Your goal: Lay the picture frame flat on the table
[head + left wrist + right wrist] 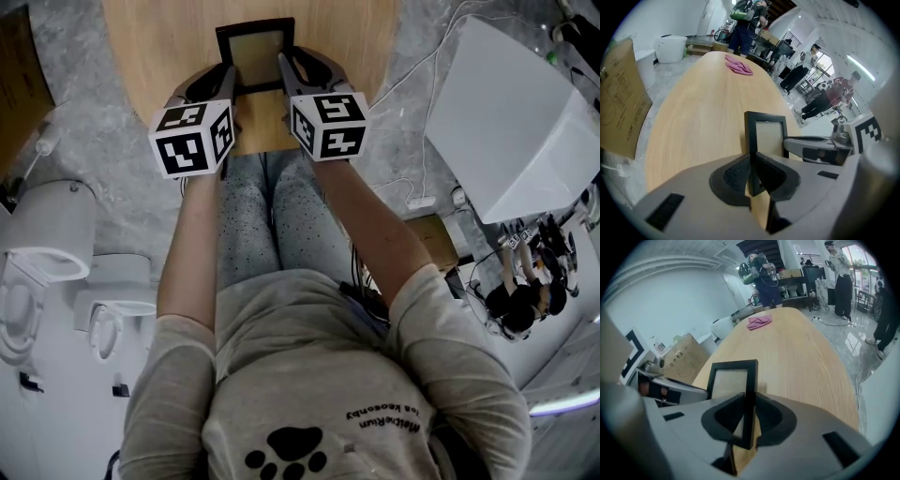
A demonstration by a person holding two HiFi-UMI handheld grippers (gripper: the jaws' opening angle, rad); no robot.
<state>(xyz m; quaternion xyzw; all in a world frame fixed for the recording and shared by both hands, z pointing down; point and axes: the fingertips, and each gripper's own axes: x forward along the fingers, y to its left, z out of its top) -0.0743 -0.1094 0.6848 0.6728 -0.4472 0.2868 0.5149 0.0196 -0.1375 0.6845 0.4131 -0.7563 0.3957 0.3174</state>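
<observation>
A black picture frame (255, 54) with a pale beige panel is held over the near end of the oval wooden table (159, 47), its face turned up toward me. My left gripper (228, 82) is shut on the frame's left side rail, and its dark pads press that rail (751, 176). My right gripper (284, 73) is shut on the right side rail (749, 420). In both gripper views the frame (766, 136) (731, 378) rises beyond the jaws. Its lower edge is hidden behind the grippers, so contact with the table cannot be told.
A pink cloth (738, 64) (759, 322) lies at the table's far end. A cardboard box (618, 98) stands left of the table. A large white box (511, 112) and cables (412, 84) are on the floor to the right. People stand beyond the table.
</observation>
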